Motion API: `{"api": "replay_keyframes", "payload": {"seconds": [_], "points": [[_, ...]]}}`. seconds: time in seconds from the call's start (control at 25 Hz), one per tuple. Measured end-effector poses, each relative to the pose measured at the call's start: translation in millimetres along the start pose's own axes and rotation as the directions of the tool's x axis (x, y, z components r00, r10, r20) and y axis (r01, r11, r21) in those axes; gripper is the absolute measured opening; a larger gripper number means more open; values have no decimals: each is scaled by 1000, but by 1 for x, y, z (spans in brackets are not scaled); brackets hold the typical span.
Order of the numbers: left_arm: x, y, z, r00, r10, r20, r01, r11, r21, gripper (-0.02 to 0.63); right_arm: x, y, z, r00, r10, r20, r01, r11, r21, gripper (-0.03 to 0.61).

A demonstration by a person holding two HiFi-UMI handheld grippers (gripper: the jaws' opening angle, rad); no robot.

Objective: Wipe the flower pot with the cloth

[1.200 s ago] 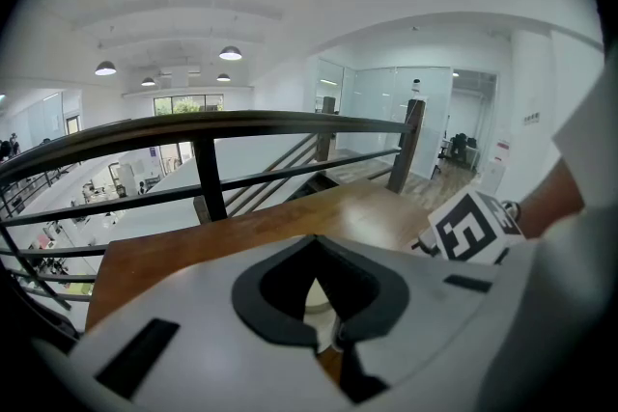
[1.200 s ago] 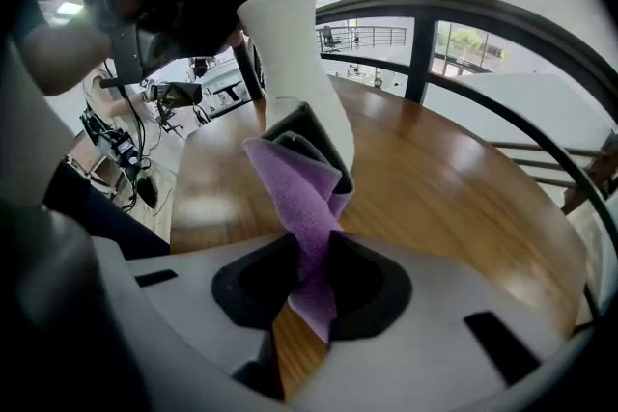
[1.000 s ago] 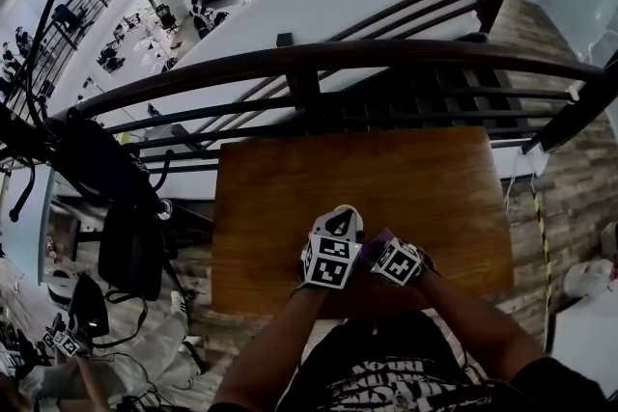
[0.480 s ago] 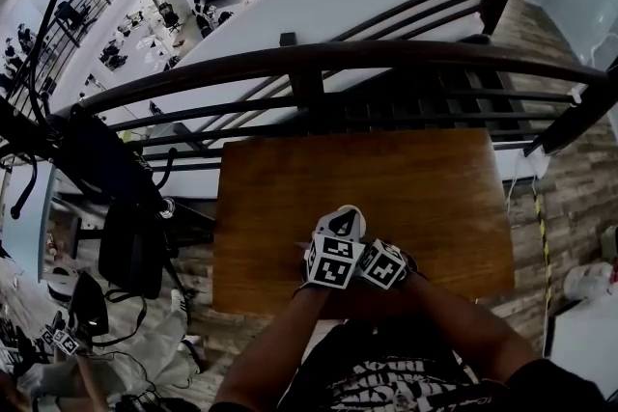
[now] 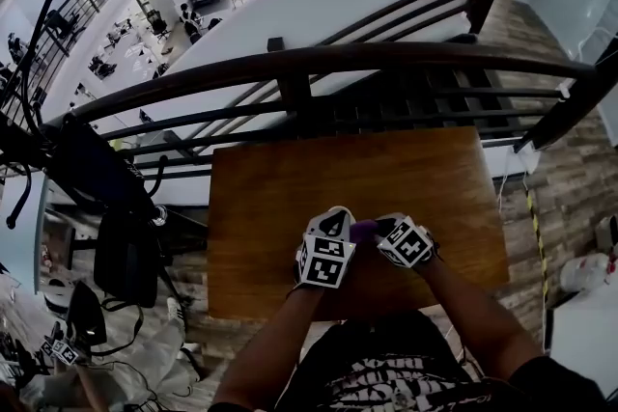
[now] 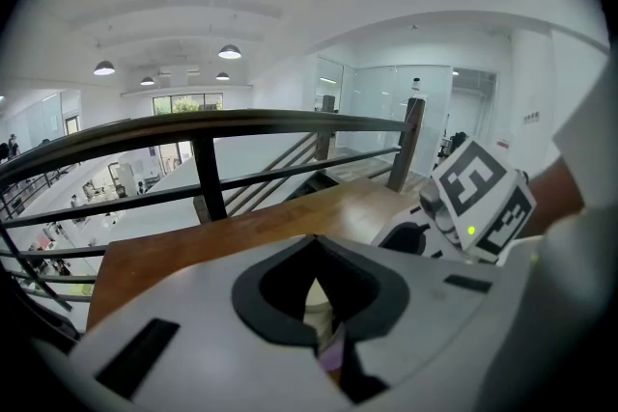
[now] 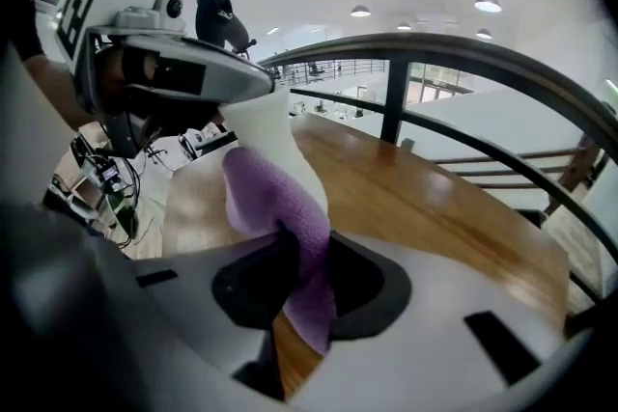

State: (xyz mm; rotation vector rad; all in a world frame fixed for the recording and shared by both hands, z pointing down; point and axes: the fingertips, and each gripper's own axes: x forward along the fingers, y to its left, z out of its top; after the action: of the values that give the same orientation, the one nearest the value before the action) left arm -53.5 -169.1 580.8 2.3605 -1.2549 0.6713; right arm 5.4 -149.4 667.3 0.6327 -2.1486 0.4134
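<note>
In the right gripper view, your right gripper (image 7: 299, 289) has its jaws nearly closed, pinching the purple cloth (image 7: 280, 207) at lower centre. The cloth's free fold lies against the side wall of the white flower pot (image 7: 263, 125), just beyond the jaws. The pot's long axis rises toward the upper left. There your left gripper (image 7: 198, 82) is clamped on its rim. The wooden table (image 7: 435, 198) lies behind. Wipe along that wall.
</note>
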Motion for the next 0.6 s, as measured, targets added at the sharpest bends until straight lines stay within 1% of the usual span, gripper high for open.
{"api": "replay_keyframes", "payload": {"seconds": [0.16, 0.28, 0.4, 0.52, 0.6], "points": [[-2, 2, 2, 1000, 10, 6, -10, 1000, 9, -2, -14, -18, -12, 998, -58, 10, 57, 997, 60, 71], [-10, 0, 8, 999, 16, 47, -17, 1000, 7, -2, -30, -26, -20, 996, -90, 25, 87, 992, 93, 71], [-28, -6, 21, 996, 29, 85, -28, 1000, -9, -2, -49, -37, -21, 989, -138, 58, 129, 982, 140, 71], [-45, -18, 39, 984, 41, 176, -32, 998, -53, -2, -74, -48, -19, 971, -203, 126, 178, 966, 189, 71], [-52, -35, 53, 969, 27, 244, -10, 997, -71, -2, -91, -54, -20, 955, -241, 172, 203, 955, 214, 71]]}}
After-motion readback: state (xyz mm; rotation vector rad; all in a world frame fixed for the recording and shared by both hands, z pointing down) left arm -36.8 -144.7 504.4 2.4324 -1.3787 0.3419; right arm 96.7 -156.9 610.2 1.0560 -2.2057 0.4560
